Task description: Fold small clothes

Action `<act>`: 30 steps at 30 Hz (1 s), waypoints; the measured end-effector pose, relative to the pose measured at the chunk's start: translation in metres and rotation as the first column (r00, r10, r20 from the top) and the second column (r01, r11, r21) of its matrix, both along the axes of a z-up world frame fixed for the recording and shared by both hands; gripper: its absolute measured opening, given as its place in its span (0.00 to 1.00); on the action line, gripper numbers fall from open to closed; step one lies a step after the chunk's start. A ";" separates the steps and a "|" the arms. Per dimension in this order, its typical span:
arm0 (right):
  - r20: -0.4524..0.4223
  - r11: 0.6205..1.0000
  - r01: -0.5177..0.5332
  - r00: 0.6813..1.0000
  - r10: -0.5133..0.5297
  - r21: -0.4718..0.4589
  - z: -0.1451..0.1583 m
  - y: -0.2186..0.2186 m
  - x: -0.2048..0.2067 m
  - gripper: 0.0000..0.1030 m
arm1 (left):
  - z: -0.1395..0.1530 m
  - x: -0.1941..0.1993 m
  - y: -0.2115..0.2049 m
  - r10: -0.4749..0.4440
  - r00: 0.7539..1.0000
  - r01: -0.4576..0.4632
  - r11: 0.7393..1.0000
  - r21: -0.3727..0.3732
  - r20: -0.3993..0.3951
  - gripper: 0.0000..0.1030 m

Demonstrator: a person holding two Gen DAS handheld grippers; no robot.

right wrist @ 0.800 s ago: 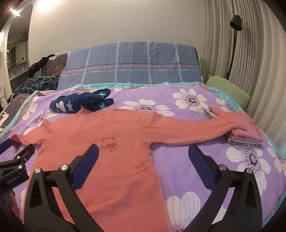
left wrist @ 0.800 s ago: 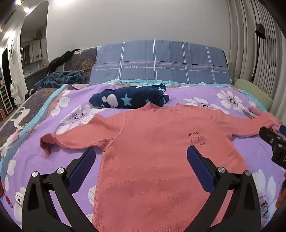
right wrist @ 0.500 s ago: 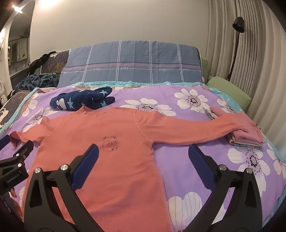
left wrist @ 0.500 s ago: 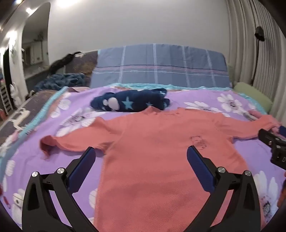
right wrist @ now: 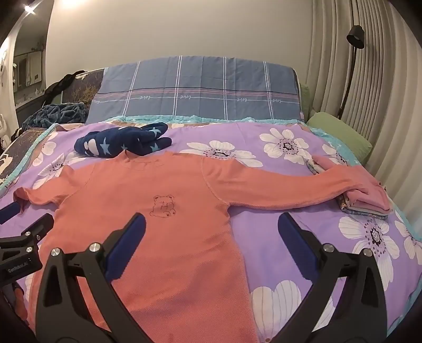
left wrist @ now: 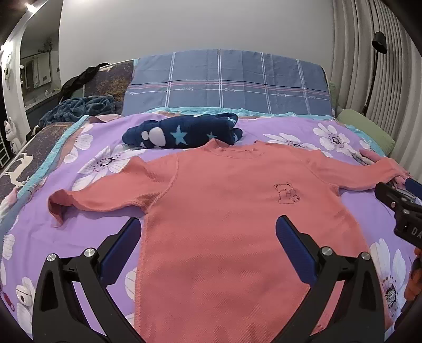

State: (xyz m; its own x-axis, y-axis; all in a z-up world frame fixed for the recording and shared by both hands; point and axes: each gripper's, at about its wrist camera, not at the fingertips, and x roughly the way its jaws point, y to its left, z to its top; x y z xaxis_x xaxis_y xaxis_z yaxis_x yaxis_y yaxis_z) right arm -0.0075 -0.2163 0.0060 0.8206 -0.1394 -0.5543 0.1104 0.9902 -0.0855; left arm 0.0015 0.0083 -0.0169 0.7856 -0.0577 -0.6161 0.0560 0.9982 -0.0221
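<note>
Left gripper (left wrist: 208, 234) nearer floral bedspread (left wrist: 303, 126)

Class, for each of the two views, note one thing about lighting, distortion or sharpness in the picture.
Left wrist view: fisheye bends the curtain and darkens the corners; the bear print on the salmon top is sharp. Right wrist view: a ceiling light flares at top left, the cast is warmer, and the plaid headboard cover bows.

Blue checked pillowcase (right wrist: 197, 87): the word "love" repeats along a white stripe, appearing mirrored in both views. Left gripper (right wrist: 15, 253) body, seen from right wrist: small white print, roughly "GenRobot.AI", partly legible.
</note>
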 end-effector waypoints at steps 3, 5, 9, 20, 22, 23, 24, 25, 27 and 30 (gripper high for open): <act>-0.015 1.000 0.003 1.000 -0.002 0.007 -0.002 -0.002 0.002 0.98 | -0.001 0.002 0.000 -0.017 1.000 0.017 1.000 -0.015 -0.005 0.99; -0.021 1.000 0.003 1.000 -0.003 0.013 -0.004 -0.003 0.003 0.98 | -0.002 0.002 -0.001 -0.023 1.000 0.023 0.999 -0.023 -0.006 0.99; -0.018 1.000 0.003 1.000 -0.002 0.009 -0.004 -0.004 0.003 0.98 | -0.005 0.004 -0.001 -0.025 1.000 0.025 0.999 -0.024 -0.012 0.99; -0.034 1.000 -0.003 0.999 0.003 -0.002 -0.008 0.001 0.007 0.98 | -0.013 0.007 0.002 -0.058 0.997 0.053 0.995 -0.089 -0.051 0.99; -0.038 1.000 -0.004 0.999 0.003 -0.005 -0.009 0.002 0.008 0.98 | -0.013 0.007 0.001 -0.068 0.996 0.062 0.993 -0.099 -0.054 0.99; -0.041 1.000 -0.004 0.999 0.004 -0.006 -0.010 0.002 0.008 0.98 | -0.013 0.008 0.000 -0.071 0.996 0.066 0.993 -0.102 -0.055 0.99; -0.043 1.000 -0.003 0.999 0.003 -0.007 -0.011 0.003 0.008 0.98 | -0.013 0.008 -0.001 -0.076 0.996 0.070 0.992 -0.107 -0.055 0.99; -0.046 1.000 -0.001 0.999 0.001 -0.008 -0.011 0.003 0.009 0.98 | -0.013 0.008 -0.003 -0.083 0.995 0.076 0.991 -0.112 -0.059 0.99; -0.049 1.000 0.001 0.999 -0.001 -0.007 -0.013 0.003 0.010 0.98 | -0.012 0.007 -0.005 -0.099 0.993 0.091 0.988 -0.125 -0.058 0.99; -0.054 1.000 -0.001 0.999 0.000 -0.008 -0.013 0.003 0.012 0.98 | -0.014 0.006 -0.008 -0.104 0.993 0.097 0.987 -0.130 -0.049 0.99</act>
State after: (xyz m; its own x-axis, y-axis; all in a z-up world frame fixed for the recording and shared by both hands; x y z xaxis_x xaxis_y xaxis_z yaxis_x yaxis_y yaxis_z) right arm 0.0041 -0.2130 -0.0075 0.7898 -0.1436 -0.5963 0.1051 0.9895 -0.0990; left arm 0.0074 0.0005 -0.0305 0.7368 -0.2156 -0.6408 0.1515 0.9763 -0.1543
